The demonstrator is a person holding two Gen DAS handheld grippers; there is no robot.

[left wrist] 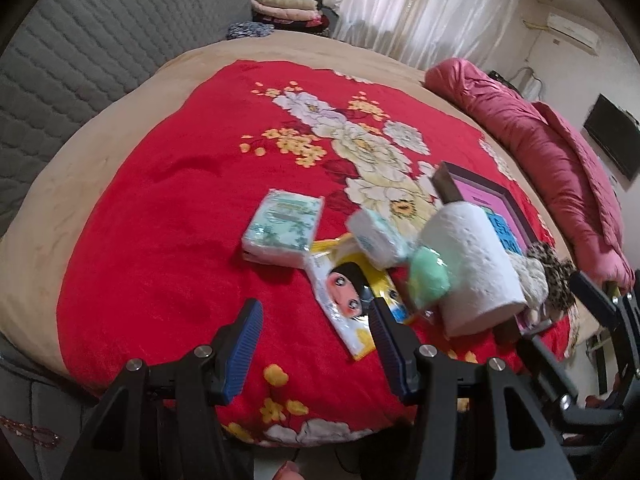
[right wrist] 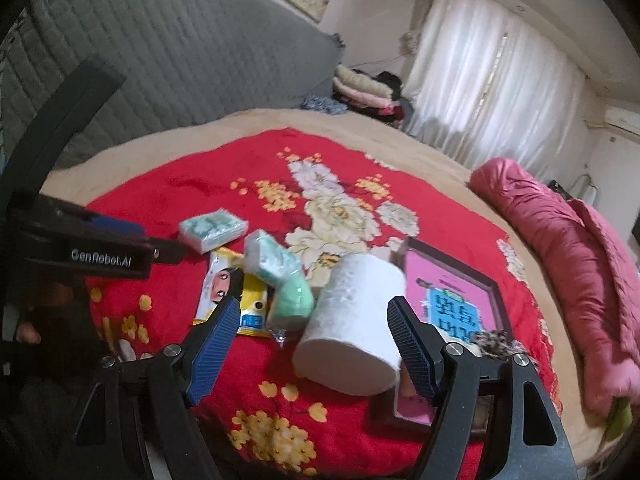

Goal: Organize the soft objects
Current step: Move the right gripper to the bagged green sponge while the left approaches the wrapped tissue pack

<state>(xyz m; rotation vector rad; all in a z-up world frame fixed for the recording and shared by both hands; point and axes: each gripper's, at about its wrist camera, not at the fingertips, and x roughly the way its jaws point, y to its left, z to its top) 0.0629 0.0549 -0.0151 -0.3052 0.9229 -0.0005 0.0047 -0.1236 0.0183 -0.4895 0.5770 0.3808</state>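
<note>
On the red flowered blanket (left wrist: 160, 200) lie a wrapped tissue pack (left wrist: 284, 224), a second small tissue pack (left wrist: 374, 240), a green soft piece in clear wrap (left wrist: 428, 276), a white paper roll (left wrist: 474, 264) and a flat yellow packet with a cartoon face (left wrist: 352, 300). My left gripper (left wrist: 314, 312) hovers open above the blanket, its right finger over the yellow packet, nothing between the pads. My right gripper (right wrist: 312, 310) stands open just short of the paper roll (right wrist: 356, 320), green piece (right wrist: 294, 304) and yellow packet (right wrist: 228, 288), holding nothing. The left gripper body (right wrist: 100, 256) shows at left.
A pink-lidded box with a dark frame (right wrist: 456, 300) lies right of the roll, a leopard-print fabric (right wrist: 498, 342) beside it. A rolled pink quilt (right wrist: 580, 260) lines the bed's right side. A grey quilted headboard (right wrist: 160, 48), folded clothes (right wrist: 364, 88) and white curtains stand behind.
</note>
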